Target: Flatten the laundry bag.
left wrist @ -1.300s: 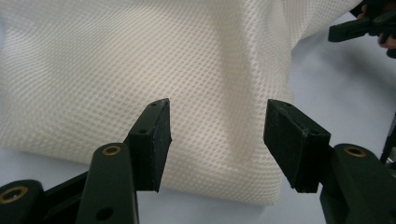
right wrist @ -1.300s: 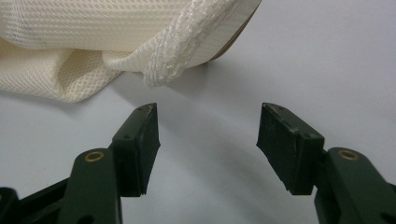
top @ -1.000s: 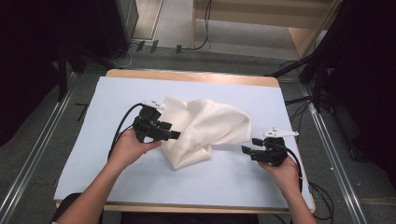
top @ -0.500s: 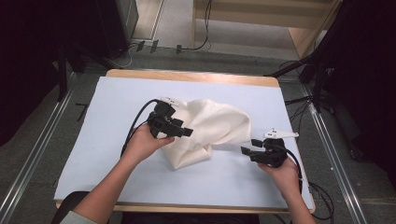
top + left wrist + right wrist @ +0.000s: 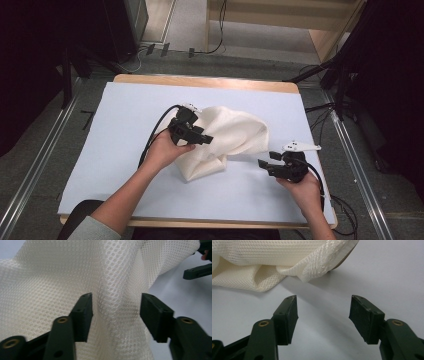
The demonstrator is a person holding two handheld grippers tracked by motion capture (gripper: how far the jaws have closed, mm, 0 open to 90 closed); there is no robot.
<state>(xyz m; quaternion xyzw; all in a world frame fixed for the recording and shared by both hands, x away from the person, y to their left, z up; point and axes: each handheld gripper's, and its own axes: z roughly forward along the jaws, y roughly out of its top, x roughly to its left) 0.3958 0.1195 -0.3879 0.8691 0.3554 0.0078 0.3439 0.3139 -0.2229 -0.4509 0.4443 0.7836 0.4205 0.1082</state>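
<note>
The cream mesh cloth lies crumpled mid-table; it looks light, limp and snag-prone, best pinched at a fold or hemmed edge. The left gripper stands spread around a raised fold. The right gripper, spread, waits just short of the hem.

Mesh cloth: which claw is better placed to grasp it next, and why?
Left. The left claw stands open around a fold of the mesh cloth; the right claw, also open, sits apart over the bare table cover.
</note>
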